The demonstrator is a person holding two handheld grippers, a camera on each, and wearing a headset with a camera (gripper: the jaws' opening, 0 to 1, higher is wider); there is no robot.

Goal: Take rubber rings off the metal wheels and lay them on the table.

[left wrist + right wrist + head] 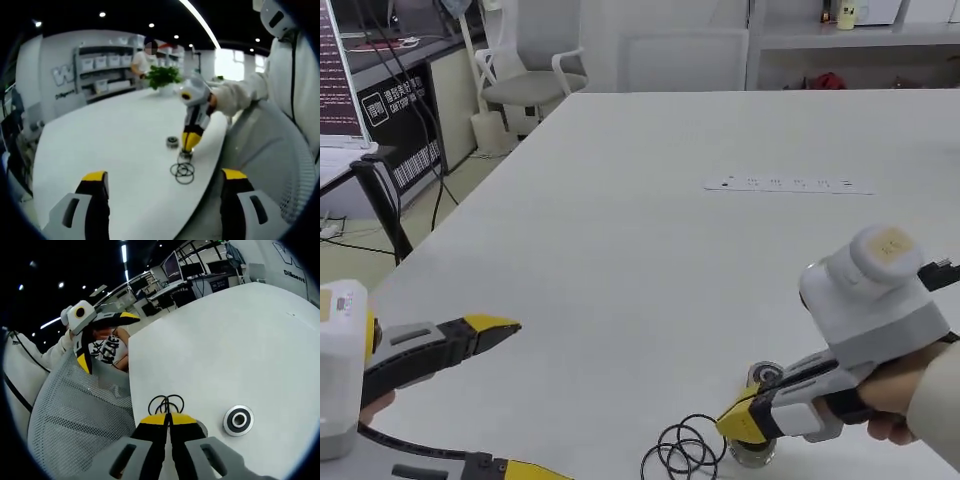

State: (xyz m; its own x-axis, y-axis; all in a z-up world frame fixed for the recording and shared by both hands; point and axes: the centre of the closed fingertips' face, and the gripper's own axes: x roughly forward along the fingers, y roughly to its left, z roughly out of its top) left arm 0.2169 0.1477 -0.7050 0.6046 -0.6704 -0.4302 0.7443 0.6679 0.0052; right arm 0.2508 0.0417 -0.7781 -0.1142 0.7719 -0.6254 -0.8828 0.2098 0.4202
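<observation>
Here the right claw [168, 418], pressed closed, half hides a wheel [756, 457]; left claw [164, 175] gapes.

A wide white desk [620, 250] stands on a pale floor [360, 265] near a white chair with a grey seat [525, 80] and a black printed banner [405, 130], while white wall shelves [102, 75], a green potted plant [162, 77], round ceiling spotlights [102, 14] and a long ceiling light strip [200, 22] show farther off.
</observation>
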